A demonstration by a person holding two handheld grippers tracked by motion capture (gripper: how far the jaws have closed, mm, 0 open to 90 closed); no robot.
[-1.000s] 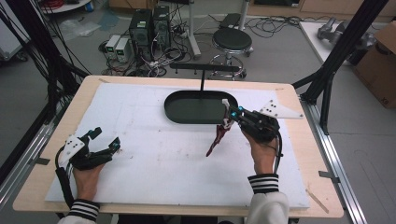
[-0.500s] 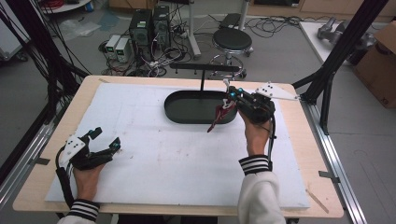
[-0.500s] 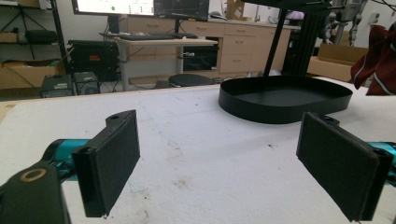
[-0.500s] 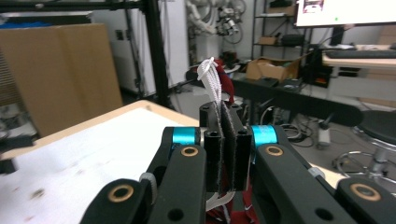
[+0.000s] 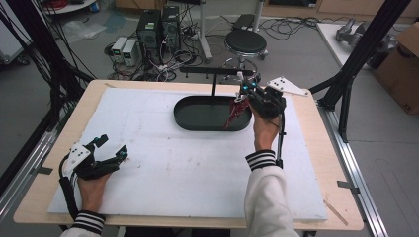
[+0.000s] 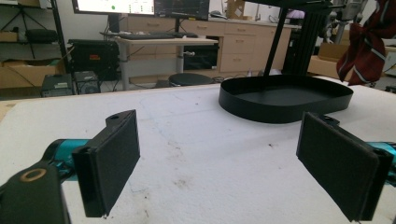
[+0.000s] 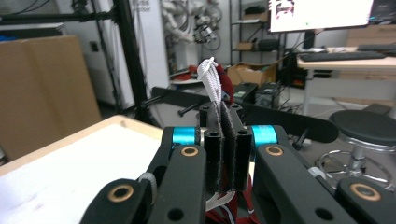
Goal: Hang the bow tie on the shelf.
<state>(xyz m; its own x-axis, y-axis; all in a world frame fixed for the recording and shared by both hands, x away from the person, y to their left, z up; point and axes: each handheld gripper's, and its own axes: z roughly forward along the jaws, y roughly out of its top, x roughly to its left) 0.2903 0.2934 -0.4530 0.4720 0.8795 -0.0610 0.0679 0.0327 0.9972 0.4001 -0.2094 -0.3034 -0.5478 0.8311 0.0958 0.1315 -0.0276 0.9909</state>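
Over the black tray's [image 5: 197, 121] far right rim, a dark red cloth [image 5: 236, 110] w/ white cord is clamped in the right gripper [image 5: 245, 89], carried up and back from the bench [image 5: 148, 187], likely toward the hanger bar [image 5: 217, 72]; left gripper [image 5: 112, 148] jaws released, idle.

Dark red cloth [image 5: 236, 111] with white loop, dangling over the black oval tray's [image 5: 197, 123] right end.

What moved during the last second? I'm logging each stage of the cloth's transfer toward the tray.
The right gripper, shut on the dark red cloth, carried it up and away from the person, from the near edge of the black oval tray to its far right end, by the black rack. The left gripper stayed open on the white mat; the tray did not move.
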